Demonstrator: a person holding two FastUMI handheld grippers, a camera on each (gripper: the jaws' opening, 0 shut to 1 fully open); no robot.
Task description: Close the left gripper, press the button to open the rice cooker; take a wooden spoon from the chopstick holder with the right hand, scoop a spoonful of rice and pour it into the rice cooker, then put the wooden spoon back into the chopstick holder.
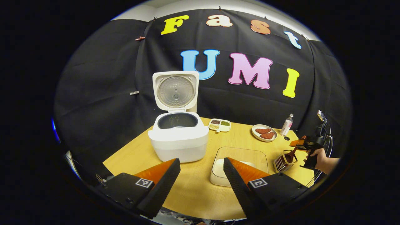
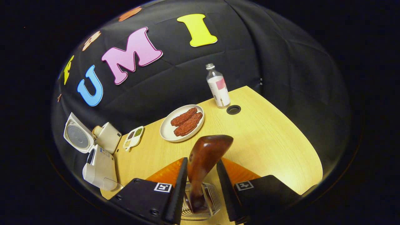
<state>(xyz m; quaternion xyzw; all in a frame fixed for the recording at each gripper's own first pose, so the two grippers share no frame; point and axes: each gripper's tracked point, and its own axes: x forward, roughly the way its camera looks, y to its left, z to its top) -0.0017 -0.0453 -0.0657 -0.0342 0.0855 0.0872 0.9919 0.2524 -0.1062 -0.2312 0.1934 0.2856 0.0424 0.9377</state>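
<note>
The white rice cooker point(image 1: 178, 140) stands on the table with its lid point(image 1: 175, 90) raised and its dark inner pot point(image 1: 177, 120) showing. My left gripper point(image 1: 201, 161) is open in front of it, holding nothing. Just beyond its right finger lies a clear container of rice point(image 1: 239, 156). To the right is the wire chopstick holder point(image 1: 282, 162) with the wooden spoon point(image 1: 293, 154) in it. My right gripper point(image 2: 202, 162) hangs over the holder point(image 2: 201, 200). Its fingers lie against both sides of the spoon point(image 2: 207, 153), whose handle reaches down into the holder.
A plate of red-brown pieces point(image 2: 182, 122), a small bottle point(image 2: 218, 86) and a round hole in the table point(image 2: 233, 109) lie beyond the holder. A divided dish of beans point(image 1: 219, 125) sits right of the cooker. The table's front edge point(image 1: 193, 209) runs near my left gripper.
</note>
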